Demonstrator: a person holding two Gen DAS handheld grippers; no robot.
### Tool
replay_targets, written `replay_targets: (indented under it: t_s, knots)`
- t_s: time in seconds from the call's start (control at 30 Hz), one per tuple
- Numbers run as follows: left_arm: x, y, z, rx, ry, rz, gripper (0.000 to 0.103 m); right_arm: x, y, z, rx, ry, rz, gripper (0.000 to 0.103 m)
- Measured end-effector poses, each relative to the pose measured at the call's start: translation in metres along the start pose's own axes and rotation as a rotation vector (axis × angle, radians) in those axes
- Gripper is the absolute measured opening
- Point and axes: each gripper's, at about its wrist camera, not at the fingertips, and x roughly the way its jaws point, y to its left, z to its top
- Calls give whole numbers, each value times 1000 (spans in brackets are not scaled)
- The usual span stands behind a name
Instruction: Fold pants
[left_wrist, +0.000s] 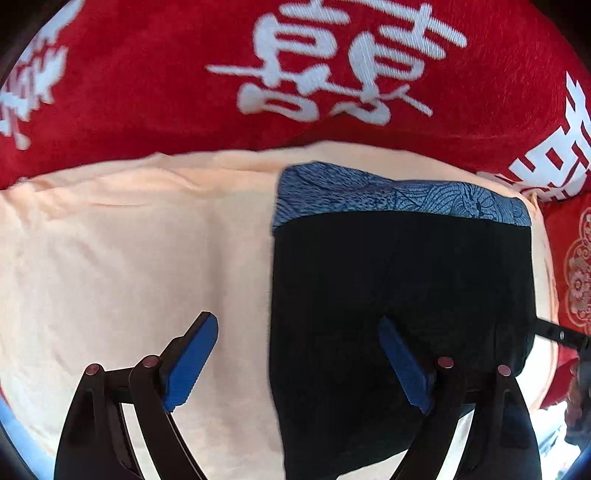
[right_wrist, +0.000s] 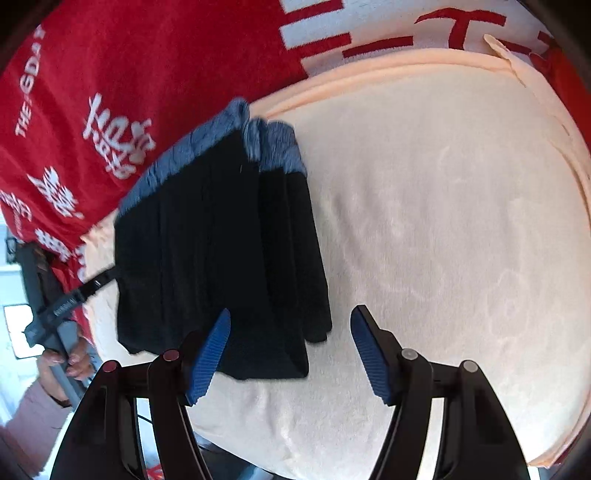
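Spread over red bedding, your peach blanket carries the folded pants, long axis twelve to six; left fingers straddle their nine-o'clock edge, released, while right fingers, also released, hover off their six-o'clock corner.

Red blanket with white characters, peach towel spread over it, folded black pants lying on that towel

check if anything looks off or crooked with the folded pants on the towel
Slightly. In the right wrist view the pants are folded, but the layers don't line up: one black layer sticks out past the edge, and the blue waistband looks bunched. Nothing looks damaged.
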Motion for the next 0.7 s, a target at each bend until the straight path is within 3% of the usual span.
replay_targets:
  t_s: [0.4,0.7]
  knots:
    - [27,26,19,-29,90,-287,90,30,-32,49,-6,85,271,72]
    - [45,10,22,-9,101,-360,90,55,-30,59,-59,140,421,73]
